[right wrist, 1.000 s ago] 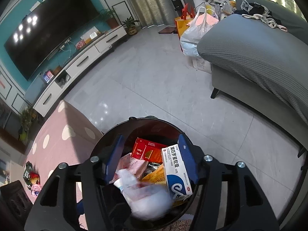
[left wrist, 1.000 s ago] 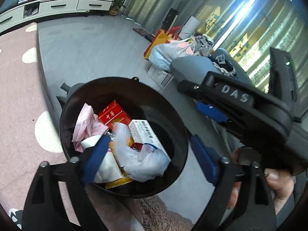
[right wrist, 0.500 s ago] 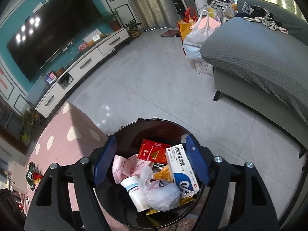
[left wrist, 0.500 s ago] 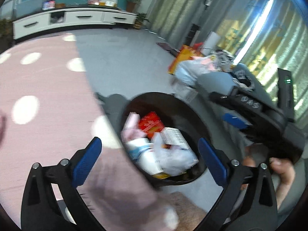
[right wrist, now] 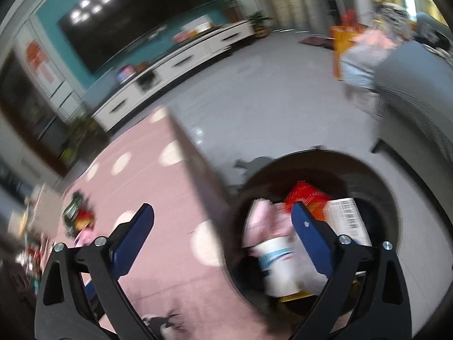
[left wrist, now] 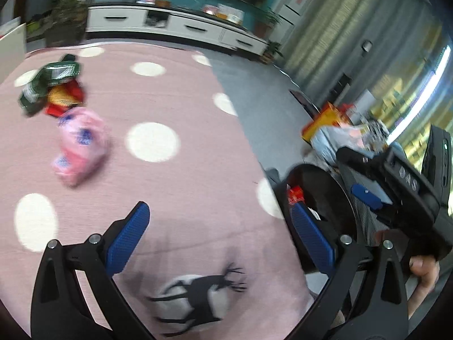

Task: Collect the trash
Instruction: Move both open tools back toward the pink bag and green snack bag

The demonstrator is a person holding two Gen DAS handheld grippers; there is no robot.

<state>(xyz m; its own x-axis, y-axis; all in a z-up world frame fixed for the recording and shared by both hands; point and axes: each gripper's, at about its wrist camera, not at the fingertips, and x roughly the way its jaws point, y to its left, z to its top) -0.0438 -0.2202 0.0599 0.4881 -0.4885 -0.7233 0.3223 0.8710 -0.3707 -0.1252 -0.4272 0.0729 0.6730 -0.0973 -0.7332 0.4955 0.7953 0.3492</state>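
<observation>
The black trash bin sits on the grey floor, right at the edge of the pink rug with white dots. Inside the bin are a red box, a white box with a barcode, some pink paper and a white cup with a blue stripe. The print on the boxes is too blurry to read. More trash lies on the rug, well away from the bin: a pink packet, and farther still a green wrapper touching a red and yellow wrapper. Nothing stands between the bin and these bits of trash, just bare rug. The left gripper is over the rug beside the bin, its jaws wide apart with nothing between them. A black deer picture on the rug shows just below it. The right gripper is over the rim of the bin, and its jaws are opening with nothing held; one blue pad is in front of the cup. In the left view the right gripper's body shows the letters "DAS", and a hand holds it. Behind the bin stand a grey sofa, full bags and a long white cabinet under a big dark TV.
</observation>
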